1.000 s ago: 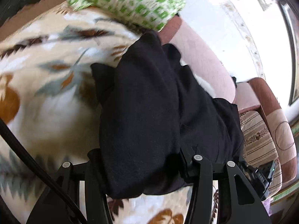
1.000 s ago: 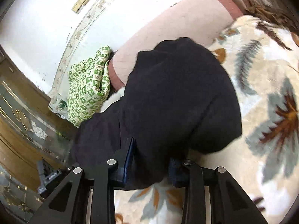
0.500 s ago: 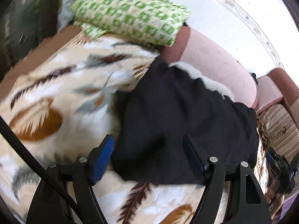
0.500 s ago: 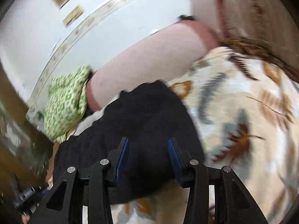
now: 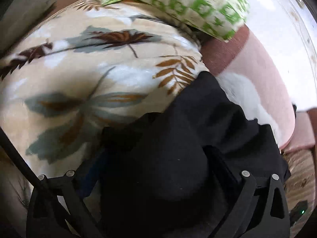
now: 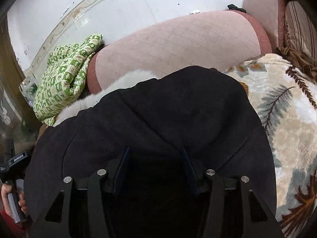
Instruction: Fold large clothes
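At the far left of the right wrist view, a person's hand (image 6: 9, 200) grips the handle of the other tool beside the edge of the black garment (image 6: 168, 123). Just right of it and further back, a green-and-white patterned cloth (image 6: 63, 81) is bunched against the end of the pink sofa back (image 6: 178, 43), and a strip of white fur trim (image 6: 118, 87) shows along the garment's far edge. The garment itself lies in a broad folded heap on the leaf-print blanket (image 6: 287, 119), filling the middle of both views. The right gripper (image 6: 155, 154) stands over it with its jaws about half apart; they have just been opening, the dark cloth lies under and between the 2 fingers, and the blue pads do not seem to press on it. In the left wrist view the blanket (image 5: 79, 79) takes up the left side, the green-and-white cloth (image 5: 188, 4) the top, and the garment (image 5: 188, 148) the lower middle and right, up against the sofa back (image 5: 267, 75). The left gripper (image 5: 154, 154) has its jaws spread wide, having just been opening; a bulge of the garment sits between the fingers, released rather than pinched.
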Tool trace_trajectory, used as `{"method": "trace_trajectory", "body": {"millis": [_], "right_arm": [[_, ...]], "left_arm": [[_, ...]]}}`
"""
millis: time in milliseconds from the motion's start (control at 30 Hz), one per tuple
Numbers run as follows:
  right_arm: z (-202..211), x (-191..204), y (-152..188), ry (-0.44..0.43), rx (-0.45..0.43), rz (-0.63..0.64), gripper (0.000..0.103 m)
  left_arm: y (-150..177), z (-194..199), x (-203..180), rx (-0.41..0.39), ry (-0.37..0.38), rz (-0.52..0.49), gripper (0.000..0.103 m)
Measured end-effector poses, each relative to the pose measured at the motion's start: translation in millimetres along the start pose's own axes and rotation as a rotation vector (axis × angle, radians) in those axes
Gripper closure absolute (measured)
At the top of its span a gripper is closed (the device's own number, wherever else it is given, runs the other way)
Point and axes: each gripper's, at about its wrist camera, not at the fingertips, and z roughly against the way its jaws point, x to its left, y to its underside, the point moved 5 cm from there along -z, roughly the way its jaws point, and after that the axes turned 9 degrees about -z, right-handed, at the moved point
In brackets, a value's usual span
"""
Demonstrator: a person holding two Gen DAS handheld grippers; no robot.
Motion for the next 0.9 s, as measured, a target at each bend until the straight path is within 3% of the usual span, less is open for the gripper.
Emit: {"method": "trace_trajectory", "body": {"millis": [200,500,667,800,900], "right_arm": [[13,6,-2,0.062,-0.039,0.016,0.039],[46,-3,-2,0.092,-0.051,-0.010,0.036],[75,-23,-2,0.170,-0.086,-0.008,0.020],[93,-71,0,0.219,-0.060,-0.146,0.019],[109,-95,-2,0.142,-0.052,-0.282,0.019]], "left_arm": [[15,42,-10,0.004,-0.051,-0.012,0.002],[49,121,-38,-0.092,-0.072,-0.113,0.002],[71,140,-47,-0.119,-0.100,-0.165,0.002],[84,148,-46,-0.137,-0.085,-0.175,0.002],[91,143,-48,-0.149,-0.102,-0.200,0.002]]}}
